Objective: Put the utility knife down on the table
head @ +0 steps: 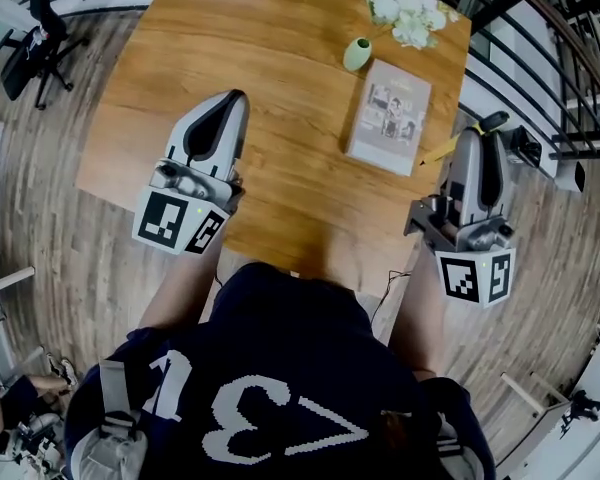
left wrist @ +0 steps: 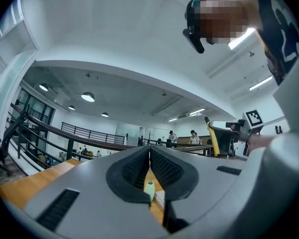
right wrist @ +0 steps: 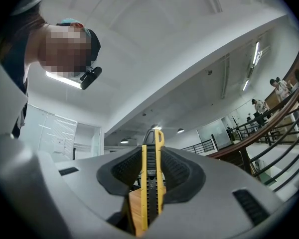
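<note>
A yellow and black utility knife stands upright between the jaws of my right gripper, which is shut on it. In the head view the right gripper hovers past the right edge of the wooden table, and the knife sticks out as a yellow sliver at its left and a dark tip above. My left gripper is over the table's left part. Its jaws meet at the tips with nothing held, left gripper.
A book lies on the table's right side. A small green vase with white flowers stands behind it. Black railings run to the right of the table. An office chair stands at the far left.
</note>
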